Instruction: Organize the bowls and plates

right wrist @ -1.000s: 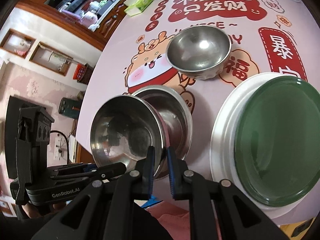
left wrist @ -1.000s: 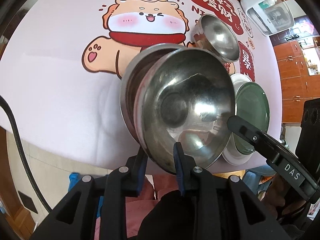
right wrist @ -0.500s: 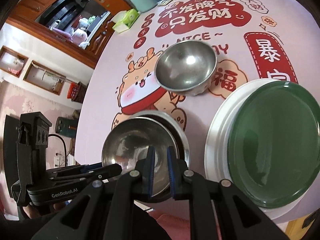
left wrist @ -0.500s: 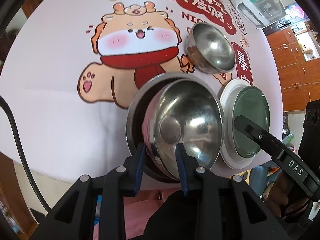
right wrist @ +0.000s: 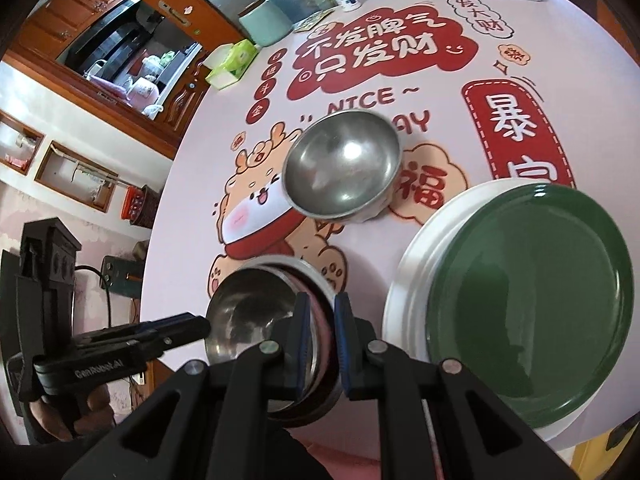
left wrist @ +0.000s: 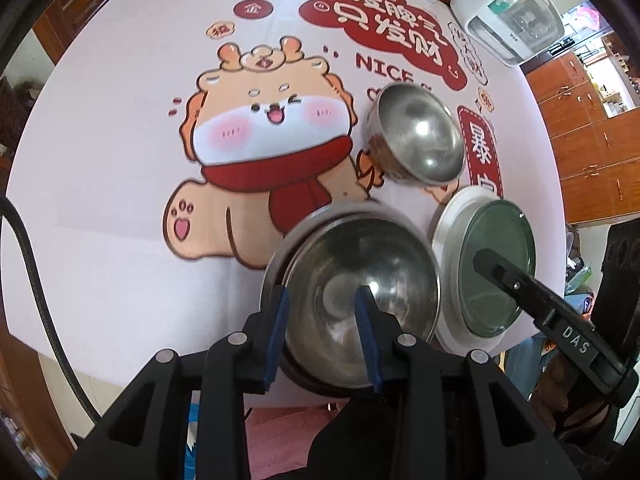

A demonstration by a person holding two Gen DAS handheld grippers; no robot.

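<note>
Two bowls (left wrist: 360,292) now nested flat; left gripper (left wrist: 322,322) fingers just spread, released; right gripper (right wrist: 320,344) clamps outer rim.

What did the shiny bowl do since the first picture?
The tilted steel bowl dropped flat into the bigger bowl. The left tongs have just been opening, letting its rim go. The right tongs stayed shut; far bowl and green plate stayed put.

Left gripper (left wrist: 322,304) jaws have just been opening; right gripper (right wrist: 320,316) jaws nearly closed.
</note>
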